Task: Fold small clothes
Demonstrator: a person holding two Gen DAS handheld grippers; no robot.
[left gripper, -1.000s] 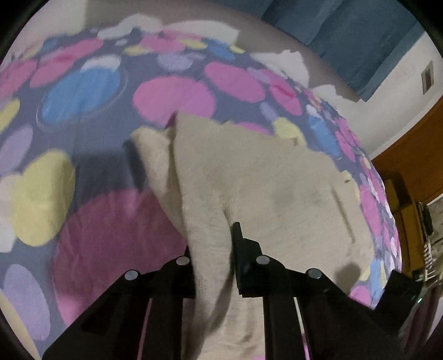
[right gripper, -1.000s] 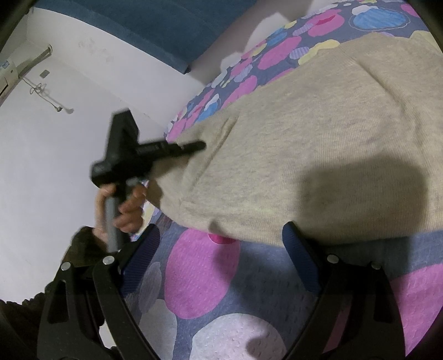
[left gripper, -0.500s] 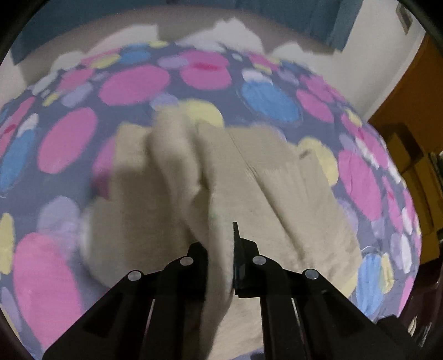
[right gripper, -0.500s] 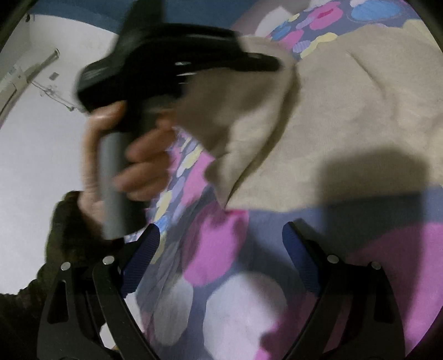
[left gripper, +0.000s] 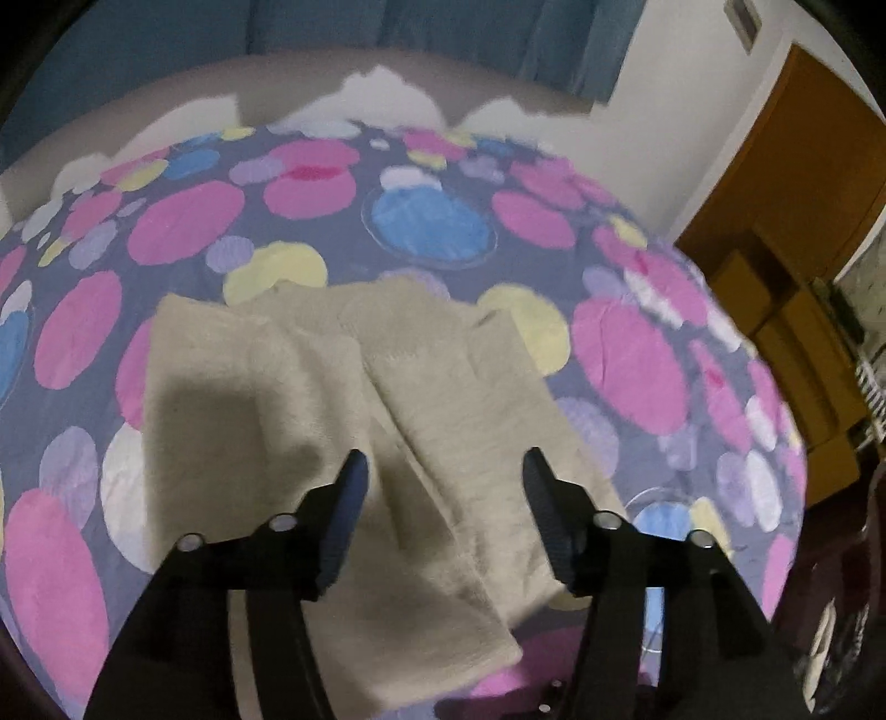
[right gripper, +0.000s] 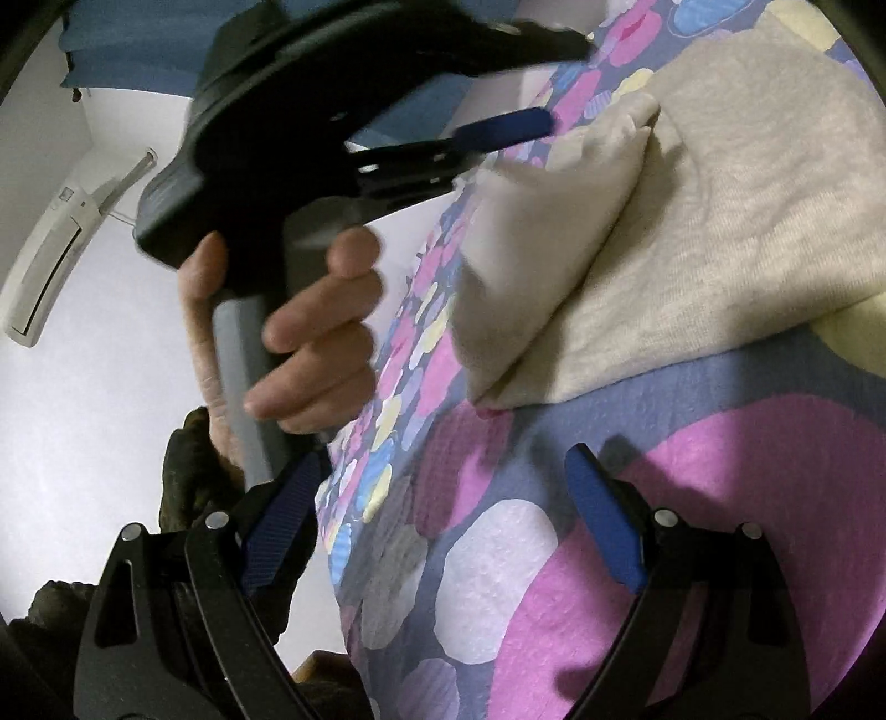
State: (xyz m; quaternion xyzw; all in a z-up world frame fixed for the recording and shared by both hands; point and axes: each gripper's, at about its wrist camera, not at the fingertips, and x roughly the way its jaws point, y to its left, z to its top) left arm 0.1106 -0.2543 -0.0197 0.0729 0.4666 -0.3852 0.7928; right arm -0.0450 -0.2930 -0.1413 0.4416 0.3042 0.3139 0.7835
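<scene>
A beige knit garment lies folded over itself on the bedspread with coloured circles. My left gripper hovers just above its near part. Its jaws are opening; the cloth lies under them and the pads do not press on it. In the right wrist view the garment shows a doubled edge at upper right, and the left gripper hangs over it, held by a person's hand. My right gripper stands open and low over the bare bedspread, short of the garment, with nothing between its fingers.
A wooden door and cabinets stand past the bed's right side. A blue curtain hangs behind the bed. In the right wrist view the bed's edge runs down the middle, with a white wall and an air conditioner beyond.
The left gripper carried a flap of the beige garment across and over the rest, then let it go and its jaws opened. The right gripper stayed open and shifted slightly.
</scene>
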